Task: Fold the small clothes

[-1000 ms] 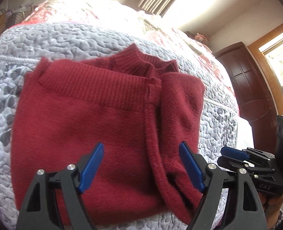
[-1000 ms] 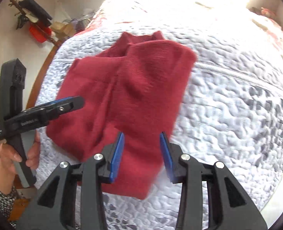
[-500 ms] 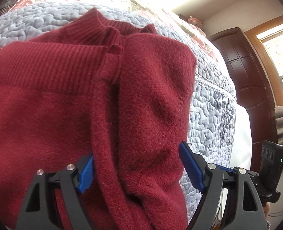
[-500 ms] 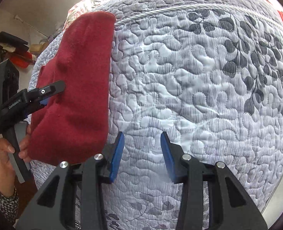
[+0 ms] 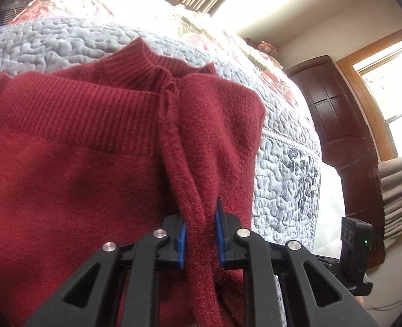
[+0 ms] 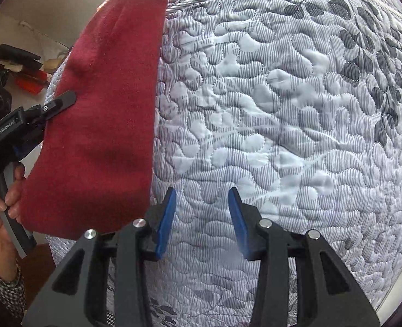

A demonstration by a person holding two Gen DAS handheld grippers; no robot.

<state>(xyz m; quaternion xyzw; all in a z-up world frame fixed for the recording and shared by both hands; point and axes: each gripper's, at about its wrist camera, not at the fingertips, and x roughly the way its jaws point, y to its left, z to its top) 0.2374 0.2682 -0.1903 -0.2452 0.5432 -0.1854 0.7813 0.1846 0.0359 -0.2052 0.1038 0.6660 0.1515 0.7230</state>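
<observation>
A: Entry, left gripper (image 5: 199,234). Blue pads clenched on a raised ridge of the red sweater (image 5: 73,169), right between the fingers. The ribbed hem band lies ahead and to the left of the tool; the collar sits past it, farthest from the tips.

B: And the right gripper (image 6: 201,218)?

A: Released, jaws apart, nothing between them. Only the grey quilt (image 6: 282,109) lies ahead of it. The sweater sits off to its left, just beside the left pad, not touching as far as I can judge.

B: Where does the garment rest?

A: On the quilt, already doubled over once: hem band lying near the collar, a sleeve or side panel folded in to the right of the left tool. Which of the two it is, I cannot tell; the fisheye crowds the knit.

B: Step in hand?

A: Judged: gripping the centre ridge to make a further fold, or to lift the bundle. A hand (image 6: 2,199) holds the left tool's handle at the sweater's near edge.

B: Next move calls for?

A: Probably the right tool swinging left to pinch the opposite edge, so both carry the fold evenly. One grip alone risks the layers sliding apart.
</observation>
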